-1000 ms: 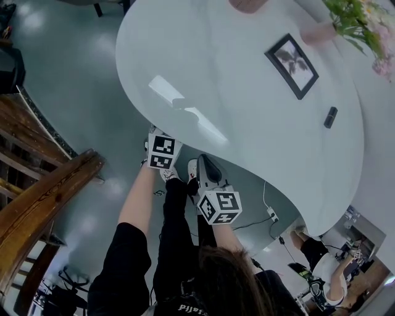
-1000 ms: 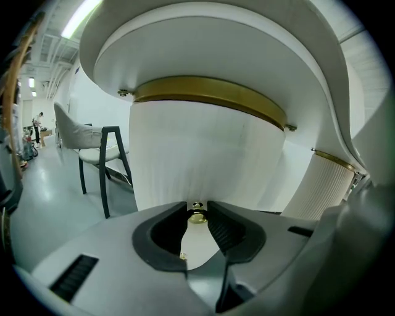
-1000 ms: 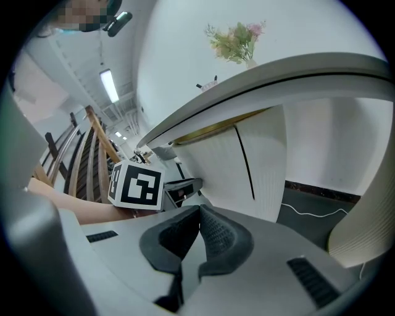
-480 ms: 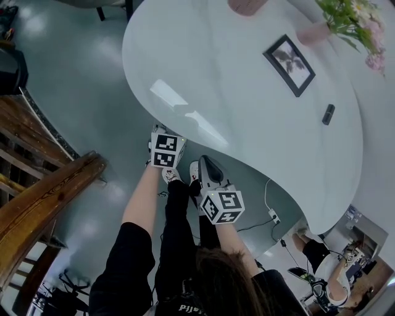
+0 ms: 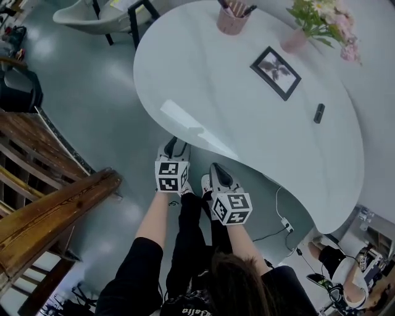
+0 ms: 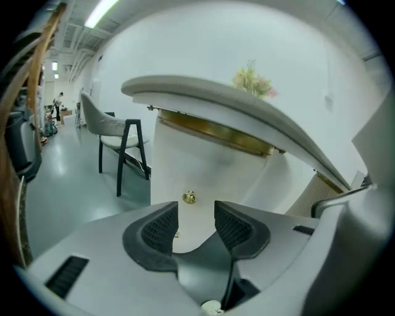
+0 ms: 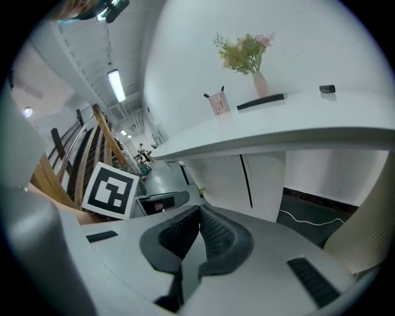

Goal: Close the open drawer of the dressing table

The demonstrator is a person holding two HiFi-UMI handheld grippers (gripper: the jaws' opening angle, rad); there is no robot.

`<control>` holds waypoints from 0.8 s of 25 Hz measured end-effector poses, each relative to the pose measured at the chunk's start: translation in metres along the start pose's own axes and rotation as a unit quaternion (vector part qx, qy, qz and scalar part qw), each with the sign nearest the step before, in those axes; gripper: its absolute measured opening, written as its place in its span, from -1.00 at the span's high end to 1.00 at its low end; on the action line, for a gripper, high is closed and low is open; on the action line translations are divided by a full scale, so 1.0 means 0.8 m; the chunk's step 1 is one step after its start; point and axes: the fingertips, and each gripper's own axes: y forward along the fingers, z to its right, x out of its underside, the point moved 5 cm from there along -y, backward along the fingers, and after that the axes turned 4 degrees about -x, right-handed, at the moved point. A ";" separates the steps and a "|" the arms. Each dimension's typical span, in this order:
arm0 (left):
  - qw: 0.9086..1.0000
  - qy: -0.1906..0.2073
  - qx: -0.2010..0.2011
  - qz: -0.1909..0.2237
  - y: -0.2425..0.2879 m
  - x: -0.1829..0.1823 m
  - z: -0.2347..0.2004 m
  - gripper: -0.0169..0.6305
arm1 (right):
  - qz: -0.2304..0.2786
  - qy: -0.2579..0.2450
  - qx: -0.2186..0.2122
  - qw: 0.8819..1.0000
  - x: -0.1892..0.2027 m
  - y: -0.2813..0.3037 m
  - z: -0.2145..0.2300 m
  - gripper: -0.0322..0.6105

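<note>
The dressing table's white curved top (image 5: 247, 123) fills the head view. Under it, in the left gripper view, the white drawer front (image 6: 203, 170) carries a small brass knob (image 6: 189, 197). How far the drawer stands out I cannot tell. My left gripper (image 5: 173, 144) (image 6: 196, 216) points at the knob from a short way back. Its jaws are opening, with nothing between the pads. My right gripper (image 5: 215, 168) (image 7: 199, 213) hangs beside it at the table's near edge, pads pressed together and holding nothing.
On the top stand a framed picture (image 5: 275, 72), a pink cup (image 5: 232, 18), a flower vase (image 5: 296, 40) and a small black object (image 5: 319, 113). A chair (image 5: 105, 15) stands at the far left. A wooden railing (image 5: 55, 210) runs along the left, and a cable (image 5: 285, 220) lies on the floor.
Both grippers have drawn back from the table's edge toward me and risen. The left one has come out from under the top. The head view has tilted up, showing more of the table.
</note>
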 end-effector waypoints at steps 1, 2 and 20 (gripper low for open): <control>1.000 -0.008 -0.003 0.006 -0.013 -0.003 0.003 0.37 | 0.000 -0.006 -0.001 1.000 -0.004 -0.005 -0.001 0.83; 1.000 -0.012 -0.006 0.010 -0.026 -0.006 0.006 0.37 | -0.001 -0.016 -0.003 1.000 -0.007 -0.009 -0.003 0.83; 0.998 0.021 0.003 0.059 -0.167 -0.071 0.074 0.36 | 0.029 -0.069 -0.037 0.997 -0.081 -0.085 -0.036 0.83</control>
